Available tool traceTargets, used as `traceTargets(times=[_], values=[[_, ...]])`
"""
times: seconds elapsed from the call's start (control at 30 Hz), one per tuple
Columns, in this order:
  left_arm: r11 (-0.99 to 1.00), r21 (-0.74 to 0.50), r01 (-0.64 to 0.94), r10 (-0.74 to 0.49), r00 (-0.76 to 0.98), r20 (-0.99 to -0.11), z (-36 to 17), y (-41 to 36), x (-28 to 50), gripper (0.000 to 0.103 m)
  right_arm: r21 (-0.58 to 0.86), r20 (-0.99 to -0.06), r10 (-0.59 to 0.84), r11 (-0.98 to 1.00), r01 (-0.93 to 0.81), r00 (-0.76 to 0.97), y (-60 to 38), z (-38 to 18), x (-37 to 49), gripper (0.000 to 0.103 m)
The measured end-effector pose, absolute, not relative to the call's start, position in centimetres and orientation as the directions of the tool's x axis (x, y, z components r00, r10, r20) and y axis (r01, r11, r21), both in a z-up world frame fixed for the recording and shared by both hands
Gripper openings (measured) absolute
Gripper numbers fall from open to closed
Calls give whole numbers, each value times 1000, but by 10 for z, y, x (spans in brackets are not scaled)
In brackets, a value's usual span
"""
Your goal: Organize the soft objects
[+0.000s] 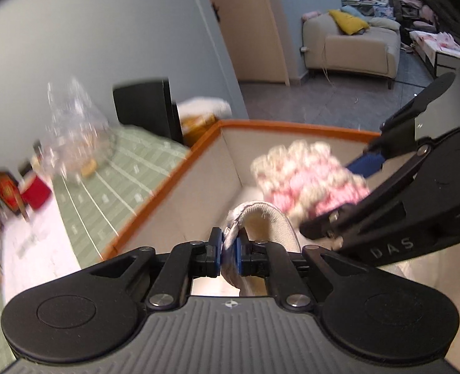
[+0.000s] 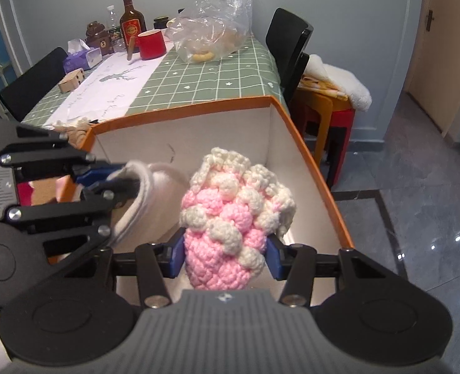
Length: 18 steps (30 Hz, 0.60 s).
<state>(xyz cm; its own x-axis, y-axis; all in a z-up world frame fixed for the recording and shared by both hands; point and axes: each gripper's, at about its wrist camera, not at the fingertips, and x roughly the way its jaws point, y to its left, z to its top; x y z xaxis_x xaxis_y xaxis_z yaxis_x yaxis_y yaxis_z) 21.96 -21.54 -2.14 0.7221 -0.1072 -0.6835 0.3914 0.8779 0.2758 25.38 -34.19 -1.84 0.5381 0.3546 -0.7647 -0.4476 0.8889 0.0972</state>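
Centrally, your right gripper (image 2: 225, 257) clamps the pink-and-cream crochet piece (image 2: 234, 218) between its blue pads, above the orange-rimmed box (image 2: 311, 155). At frame left, your left gripper (image 2: 105, 176) pinches the white fabric item (image 2: 148, 199) by its rim. Behind stands the green checked table (image 2: 214, 84).

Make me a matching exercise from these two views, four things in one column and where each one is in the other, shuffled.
Things
1. pink and cream crocheted pouch
2. cream fabric slipper
3. red mug
4. white fluffy cushion

Places
A. on the green checked tablecloth
B. between the left gripper pads
C. on a stool beside the table
D. between the right gripper pads, over the orange-rimmed box

Pairs: 1-D, 2-B, 3-A, 4-C
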Motion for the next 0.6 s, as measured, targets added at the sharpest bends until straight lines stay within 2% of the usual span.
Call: traceTargets(times=[0.13,0.2,0.47,0.6], values=[[899,211,385,-118,676,-727,-29,-207,225,12,119,-775,367,885,-451,515,-343,-27,261,50],[905,199,375,-110,661,-742,-33,-205,226,18,110,-782,360,883,-457,508,-341,-31,262,50],[918,180,355,-101,645,-758,-40,-203,226,18,36,-811,303,879,-476,500,-329,-38,264,51],[920,181,349,-97,648,-756,-39,-205,225,26,8,-815,280,881,-474,507,-326,-40,264,53]])
